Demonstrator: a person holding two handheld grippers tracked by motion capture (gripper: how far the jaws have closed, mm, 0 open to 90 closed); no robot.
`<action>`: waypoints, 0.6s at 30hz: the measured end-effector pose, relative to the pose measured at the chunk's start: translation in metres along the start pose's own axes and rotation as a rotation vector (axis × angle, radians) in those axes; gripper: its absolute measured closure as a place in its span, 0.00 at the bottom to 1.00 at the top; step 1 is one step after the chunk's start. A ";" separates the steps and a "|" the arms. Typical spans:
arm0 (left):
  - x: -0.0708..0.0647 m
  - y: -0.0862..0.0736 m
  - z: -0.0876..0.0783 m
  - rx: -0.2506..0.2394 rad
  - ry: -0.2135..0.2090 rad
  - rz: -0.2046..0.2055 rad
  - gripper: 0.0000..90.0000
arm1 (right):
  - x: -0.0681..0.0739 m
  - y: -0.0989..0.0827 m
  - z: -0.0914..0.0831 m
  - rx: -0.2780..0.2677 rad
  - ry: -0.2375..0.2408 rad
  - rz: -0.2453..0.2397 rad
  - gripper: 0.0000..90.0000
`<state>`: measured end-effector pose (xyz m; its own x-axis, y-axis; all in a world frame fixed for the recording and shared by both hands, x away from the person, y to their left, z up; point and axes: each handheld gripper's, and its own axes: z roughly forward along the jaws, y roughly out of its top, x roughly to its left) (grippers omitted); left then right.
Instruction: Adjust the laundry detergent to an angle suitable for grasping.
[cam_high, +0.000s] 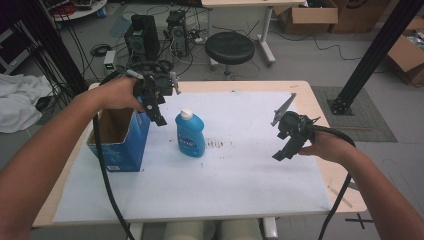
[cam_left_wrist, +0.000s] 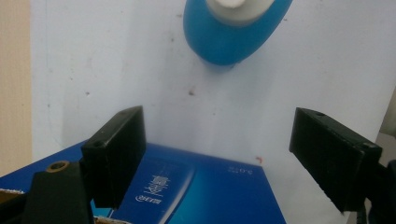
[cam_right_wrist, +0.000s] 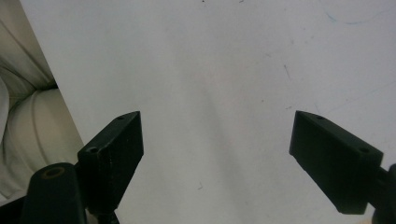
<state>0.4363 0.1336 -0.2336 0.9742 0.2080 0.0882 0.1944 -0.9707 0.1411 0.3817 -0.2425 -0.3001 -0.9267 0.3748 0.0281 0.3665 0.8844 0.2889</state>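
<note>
Overhead, a table (cam_high: 320, 107) covered by a white sheet (cam_high: 235, 175) was recorded, with two handheld grippers raised above it. The left gripper (cam_high: 159, 117) was held over the near right corner of an open blue box (cam_high: 120, 145), which stood at the left edge of the sheet. Its jaws were observed wide apart, with nothing between them. In the left gripper view the same gripper (cam_left_wrist: 217, 158) was seen looking down past the box's blue printed side (cam_left_wrist: 205, 191), with the jaws standing clear on either side and no contact made.

A blue bottle (cam_high: 190, 134) with a white cap (cam_high: 186, 114) was found standing upright on the sheet, just beside the box on its right and apart from it. From the left gripper view the bottle (cam_left_wrist: 233, 37) was seen from above, beyond the jaws and well outside their gap. A patch of small dark marks (cam_high: 215, 144) was noted on the sheet immediately right of the bottle.

The right gripper (cam_high: 282, 154) was held above the right part of the sheet, well apart from bottle and box. Its jaws were likewise spread wide and empty, as was confirmed in the right gripper view (cam_right_wrist: 217, 158), where bare white sheet (cam_right_wrist: 224, 70) lay beneath them and pale trouser fabric (cam_right_wrist: 23, 121) was visible past the sheet's edge.

Behind the table a round black stool (cam_high: 229, 47) was recorded.
</note>
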 end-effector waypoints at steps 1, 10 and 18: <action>0.000 0.000 0.000 0.000 0.000 0.000 0.22 | 0.000 0.000 0.000 -0.007 -0.002 0.000 0.19; 0.000 0.002 0.002 0.009 -0.003 0.010 0.22 | 0.005 -0.003 0.006 -0.119 -0.009 0.037 0.19; -0.002 0.007 0.003 0.014 -0.002 0.017 0.22 | 0.009 -0.002 0.011 -0.237 -0.026 0.057 0.18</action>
<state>0.4359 0.1263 -0.2363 0.9775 0.1916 0.0881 0.1799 -0.9757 0.1254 0.3733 -0.2378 -0.3113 -0.9017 0.4315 0.0273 0.3851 0.7728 0.5045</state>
